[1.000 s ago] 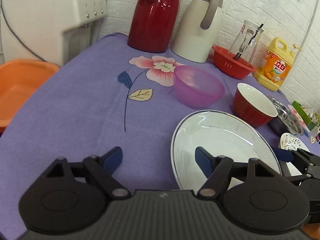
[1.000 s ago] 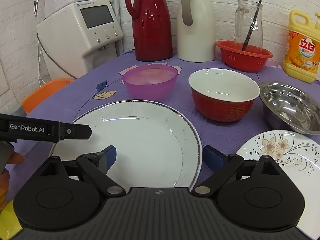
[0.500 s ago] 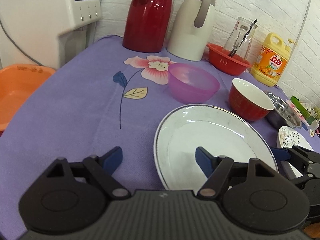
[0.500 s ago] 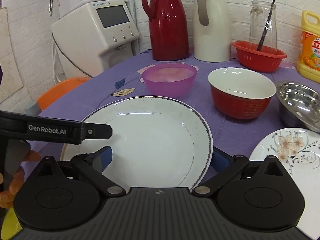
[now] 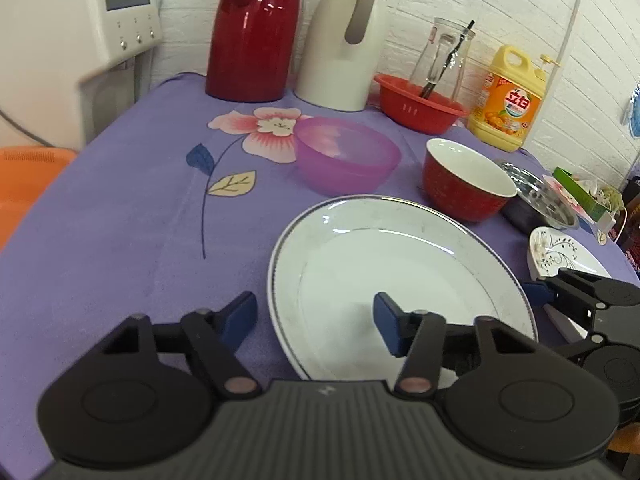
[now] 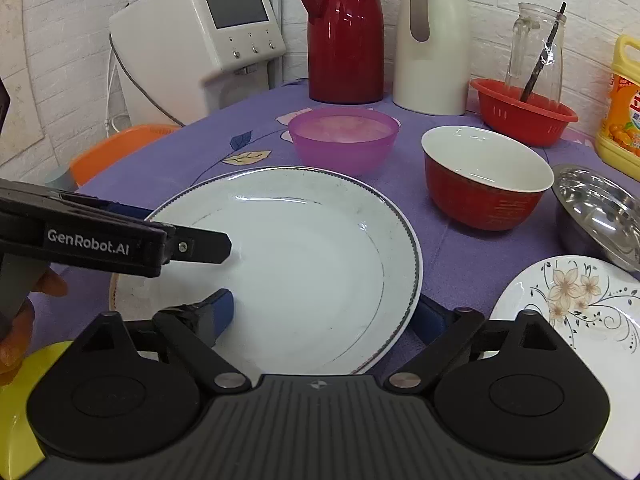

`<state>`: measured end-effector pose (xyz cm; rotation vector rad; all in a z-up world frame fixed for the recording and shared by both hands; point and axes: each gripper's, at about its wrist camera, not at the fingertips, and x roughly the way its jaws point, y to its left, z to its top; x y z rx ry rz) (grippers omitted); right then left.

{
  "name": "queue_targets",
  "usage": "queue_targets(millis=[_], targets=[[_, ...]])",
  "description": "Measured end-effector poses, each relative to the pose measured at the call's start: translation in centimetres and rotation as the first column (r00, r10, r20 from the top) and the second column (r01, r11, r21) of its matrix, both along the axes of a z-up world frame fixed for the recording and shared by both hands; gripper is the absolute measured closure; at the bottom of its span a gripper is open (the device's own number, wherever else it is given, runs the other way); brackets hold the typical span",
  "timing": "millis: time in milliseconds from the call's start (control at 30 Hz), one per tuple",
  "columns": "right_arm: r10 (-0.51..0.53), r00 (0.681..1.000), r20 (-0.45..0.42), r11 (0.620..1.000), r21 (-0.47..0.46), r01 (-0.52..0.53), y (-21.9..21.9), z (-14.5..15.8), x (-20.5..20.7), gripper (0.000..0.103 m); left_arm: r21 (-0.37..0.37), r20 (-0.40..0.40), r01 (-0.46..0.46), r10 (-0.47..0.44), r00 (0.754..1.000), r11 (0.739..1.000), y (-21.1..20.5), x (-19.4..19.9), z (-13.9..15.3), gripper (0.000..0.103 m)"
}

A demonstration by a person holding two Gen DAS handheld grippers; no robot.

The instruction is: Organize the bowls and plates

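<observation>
Through the left wrist camera, my left tongs stand wide apart and hold nothing; one finger is over the purple worktop, the other over the large white plate, so they straddle its left rim. I judge this a set-up to pinch that edge. My right tongs show at the plate's far side. Behind it I count three bowls: a purple bowl, a red bowl and a steel bowl, plus a flowered plate.

Through the right wrist camera, my right tongs are likewise spread and grip nothing, one finger above the plate's face, the other beyond its right rim, apparently below it. Taking both rims makes sense for something this wide and shallow. Two plates, three bowls here too; the flowered plate lies just right of the big one. Behind stand two flasks, neither part of the sorting.
</observation>
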<state>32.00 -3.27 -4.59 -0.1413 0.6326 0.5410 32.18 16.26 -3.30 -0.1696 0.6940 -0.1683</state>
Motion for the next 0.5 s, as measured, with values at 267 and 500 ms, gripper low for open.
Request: queue_targets(millis=[267, 500], targets=[[-0.047, 0.999, 0.016, 0.999, 0.028, 0.046, -0.3, 1.0, -0.4, 0.0, 0.053, 0.014, -0.037, 0.036, 0.999, 0.998, -1.2, -0.3, 1.0, 0.061], [-0.046, 0.994, 0.1, 0.998, 0.046, 0.042, -0.1, 4.2, -3.5, 0.0, 0.055, 0.086, -0.08, 0.075, 0.994, 0.995, -1.2, -2.9, 4.7, 0.06]])
